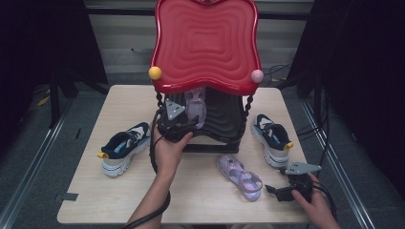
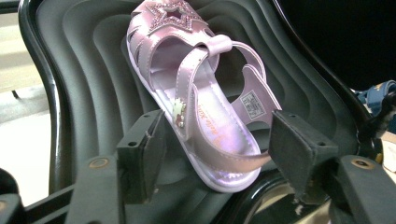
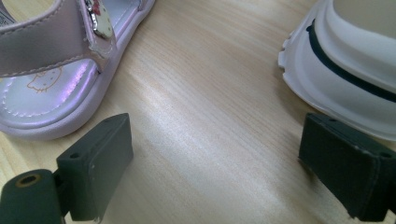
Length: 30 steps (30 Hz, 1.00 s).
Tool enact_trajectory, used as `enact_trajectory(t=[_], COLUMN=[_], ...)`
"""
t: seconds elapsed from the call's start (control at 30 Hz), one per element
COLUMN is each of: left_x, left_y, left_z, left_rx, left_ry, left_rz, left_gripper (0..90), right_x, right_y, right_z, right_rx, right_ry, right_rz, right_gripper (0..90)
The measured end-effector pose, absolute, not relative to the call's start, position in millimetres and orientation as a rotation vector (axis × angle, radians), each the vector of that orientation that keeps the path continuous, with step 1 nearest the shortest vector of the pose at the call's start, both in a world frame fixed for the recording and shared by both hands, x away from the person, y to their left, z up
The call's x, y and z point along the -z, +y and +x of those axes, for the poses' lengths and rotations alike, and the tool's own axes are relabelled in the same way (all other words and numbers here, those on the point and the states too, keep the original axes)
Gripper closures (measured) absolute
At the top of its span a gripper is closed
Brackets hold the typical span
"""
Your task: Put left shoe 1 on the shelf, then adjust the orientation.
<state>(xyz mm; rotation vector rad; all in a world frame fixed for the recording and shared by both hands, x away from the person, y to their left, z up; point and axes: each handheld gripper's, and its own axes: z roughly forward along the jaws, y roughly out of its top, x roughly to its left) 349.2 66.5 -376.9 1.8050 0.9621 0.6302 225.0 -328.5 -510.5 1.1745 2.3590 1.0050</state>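
Pink sandal lying on black lower shelf of red rack; left tool standing open around heel, pads clear; backing straight out advisable; right tool resting open over surface

Glossy lilac plastic child's sandal with a glittery star on its toe.
It lies sole-down, strap fastened, heel at the front edge of the black ribbed lower shelf.
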Motion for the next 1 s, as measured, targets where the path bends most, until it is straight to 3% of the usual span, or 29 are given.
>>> enact_trajectory(t=[1.0], left_x=[386], left_y=[92], left_z=[328], left_rx=[-0.421], left_ry=[0.937], left_rz=[1.895], left_gripper=[26.9], right_x=[511], right_y=[-328], right_z=[225], right_rx=[-1.006], right_ry=[2.358], right_rz=[1.17], right_gripper=[9.1])
